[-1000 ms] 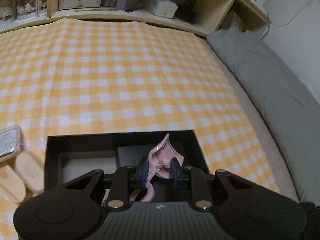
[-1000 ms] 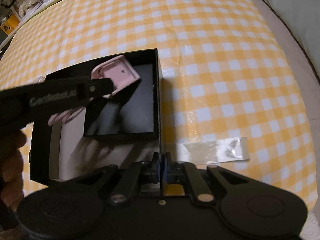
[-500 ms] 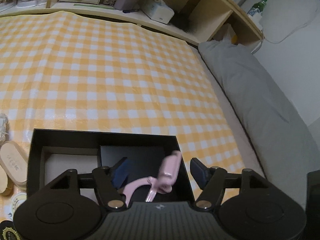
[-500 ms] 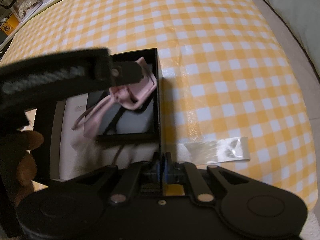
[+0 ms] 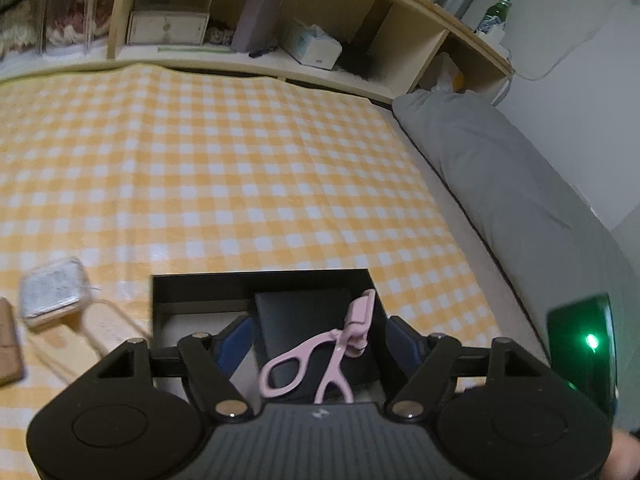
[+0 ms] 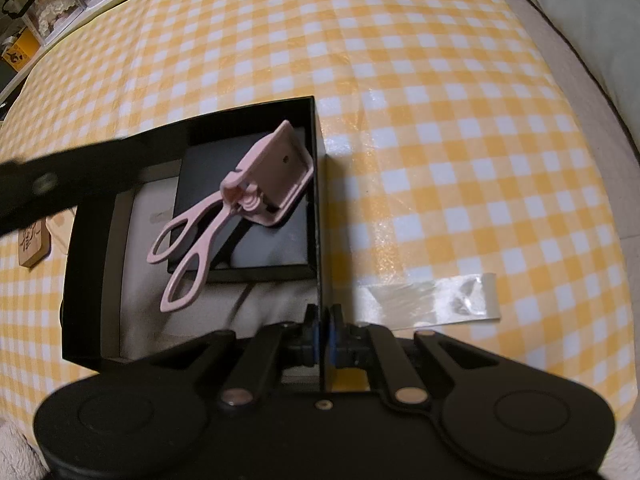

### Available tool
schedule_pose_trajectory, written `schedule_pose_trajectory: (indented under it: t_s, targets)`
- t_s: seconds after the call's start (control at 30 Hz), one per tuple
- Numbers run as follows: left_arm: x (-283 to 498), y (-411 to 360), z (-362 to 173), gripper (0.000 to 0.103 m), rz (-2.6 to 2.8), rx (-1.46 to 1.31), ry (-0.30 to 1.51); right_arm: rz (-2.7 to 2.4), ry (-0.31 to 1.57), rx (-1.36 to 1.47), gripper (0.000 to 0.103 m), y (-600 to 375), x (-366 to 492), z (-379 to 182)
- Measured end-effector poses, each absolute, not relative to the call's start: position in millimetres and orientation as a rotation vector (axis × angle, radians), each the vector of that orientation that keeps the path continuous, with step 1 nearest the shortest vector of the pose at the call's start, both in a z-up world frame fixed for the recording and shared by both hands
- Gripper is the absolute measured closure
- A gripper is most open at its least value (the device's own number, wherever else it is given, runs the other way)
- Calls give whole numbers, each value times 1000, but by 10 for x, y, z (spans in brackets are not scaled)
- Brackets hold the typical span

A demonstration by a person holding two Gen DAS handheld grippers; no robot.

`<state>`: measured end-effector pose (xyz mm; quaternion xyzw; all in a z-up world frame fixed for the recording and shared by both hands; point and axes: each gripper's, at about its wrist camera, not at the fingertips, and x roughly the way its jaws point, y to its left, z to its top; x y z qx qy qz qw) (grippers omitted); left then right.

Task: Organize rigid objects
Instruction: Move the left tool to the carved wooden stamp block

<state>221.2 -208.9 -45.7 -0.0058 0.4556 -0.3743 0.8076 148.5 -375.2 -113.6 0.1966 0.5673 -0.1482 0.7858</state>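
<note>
A pink eyelash curler (image 5: 320,356) (image 6: 240,200) lies free inside the open black box (image 5: 260,280), resting across a smaller dark box (image 5: 296,312) in its right half. My left gripper (image 5: 320,338) hovers above it, jaws opening, the blue pads wide apart and touching nothing. One left finger crosses the right wrist view as a black bar (image 6: 60,184). My right gripper (image 6: 322,328) is shut on the thin right wall (image 6: 318,200) of the black box, near its front corner.
A clear plastic packet (image 6: 432,300) lies on the yellow checked cloth right of the box. Left of the box are a clear case (image 5: 54,292) and wooden pieces (image 6: 34,244). A grey pillow (image 5: 500,184) lines the right edge; shelves (image 5: 280,40) stand behind.
My left gripper opened and let go of the pink curler, then drew up and back. The curler dropped to rest in the box. The right gripper kept still on the wall.
</note>
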Motion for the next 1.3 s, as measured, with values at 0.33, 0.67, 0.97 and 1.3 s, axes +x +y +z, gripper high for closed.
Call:
schedule_pose_trajectory:
  t_s: [0.33,0.67,0.97,1.3]
  targets:
    - [2042,-1506,-81,1,-742,67,812,-321,1226,432,97,-3749,1481,-1140]
    - [2328,-855,-44,0,-540,10,766,-322,1225,435,97,-3760,1477,-1137]
    - [2797,-432,-417,0,-276,-1,809,-321,1225,434,97,-3757,1479,-1136]
    - [3224,-171,-1104,0,-69,-48,971,-322,1225,433,98,-3755,1479,-1134]
